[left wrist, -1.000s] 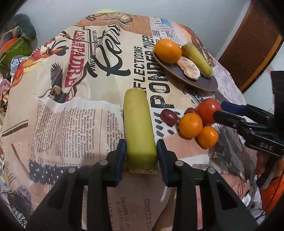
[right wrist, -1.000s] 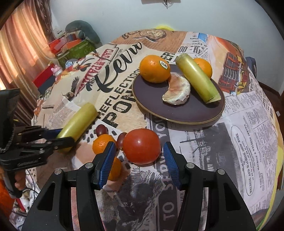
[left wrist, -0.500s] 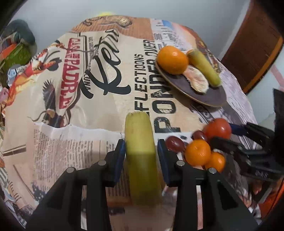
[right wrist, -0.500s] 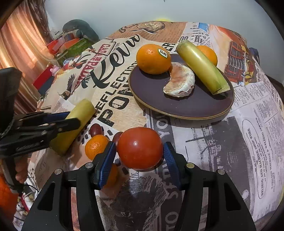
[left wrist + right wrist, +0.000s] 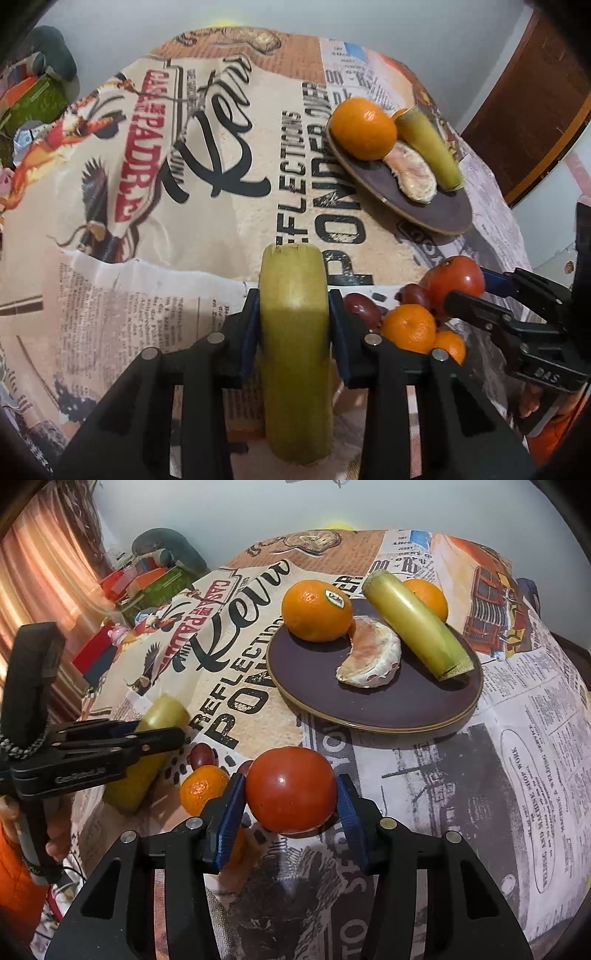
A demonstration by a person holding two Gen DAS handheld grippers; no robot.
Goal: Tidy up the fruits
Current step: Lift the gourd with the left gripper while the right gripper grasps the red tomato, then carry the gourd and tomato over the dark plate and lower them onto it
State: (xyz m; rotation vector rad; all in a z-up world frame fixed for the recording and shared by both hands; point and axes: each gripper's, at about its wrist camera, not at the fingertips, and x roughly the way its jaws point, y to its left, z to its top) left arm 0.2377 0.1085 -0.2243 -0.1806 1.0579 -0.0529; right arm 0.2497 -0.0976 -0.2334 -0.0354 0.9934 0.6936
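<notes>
Now, left to right. Item one: my left gripper (image 5: 293, 325), jaws clenched and tightening on the pale green banana piece (image 5: 295, 354), which has risen off the table (image 5: 229, 206) since a second ago. Item two: loose mandarins (image 5: 410, 326) and grapes (image 5: 362, 308), lower centre. Item three: my right gripper (image 5: 290, 810), jaws closing on the tomato (image 5: 291, 788), newly lifted. Item four: plate (image 5: 369, 705), upper right, holding an orange (image 5: 316, 609) — my likely destination for both.
</notes>
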